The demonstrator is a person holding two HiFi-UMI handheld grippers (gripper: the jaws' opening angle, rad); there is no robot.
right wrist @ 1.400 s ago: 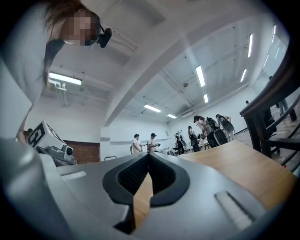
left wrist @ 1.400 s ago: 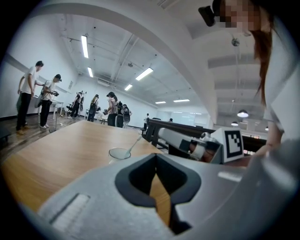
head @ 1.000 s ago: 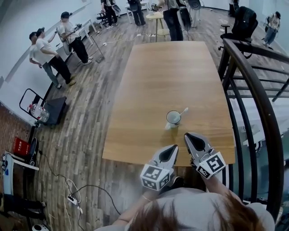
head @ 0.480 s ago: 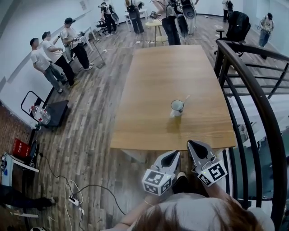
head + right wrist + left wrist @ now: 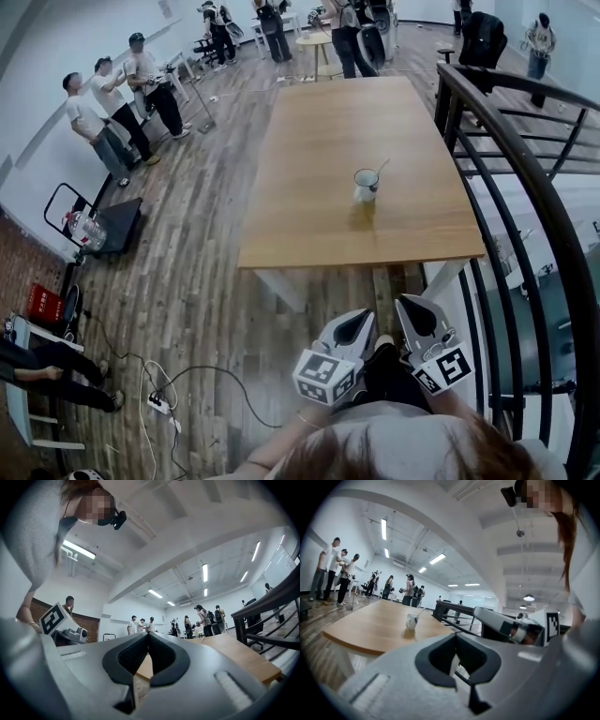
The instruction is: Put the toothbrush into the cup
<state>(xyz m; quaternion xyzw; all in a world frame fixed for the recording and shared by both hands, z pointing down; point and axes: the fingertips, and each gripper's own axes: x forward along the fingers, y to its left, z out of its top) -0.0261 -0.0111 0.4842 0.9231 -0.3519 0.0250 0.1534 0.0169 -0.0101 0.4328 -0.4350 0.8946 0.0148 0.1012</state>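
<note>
Toothbrush [image 5: 380, 169] leans in the cup [image 5: 365, 185], which stands on the table [image 5: 300, 216] toward its near end. Off the table's near edge, well apart from it, the left gripper [image 5: 356, 321] and right gripper [image 5: 410, 306] each have jaws closed together, empty.

We find the cup [image 5: 365, 186] on the table [image 5: 319, 216], the toothbrush [image 5: 381, 168] in it. A railing [image 5: 511, 159] runs right of the table. Our left gripper [image 5: 353, 322] and right gripper [image 5: 413, 307] sit side by side before its near edge.
</note>
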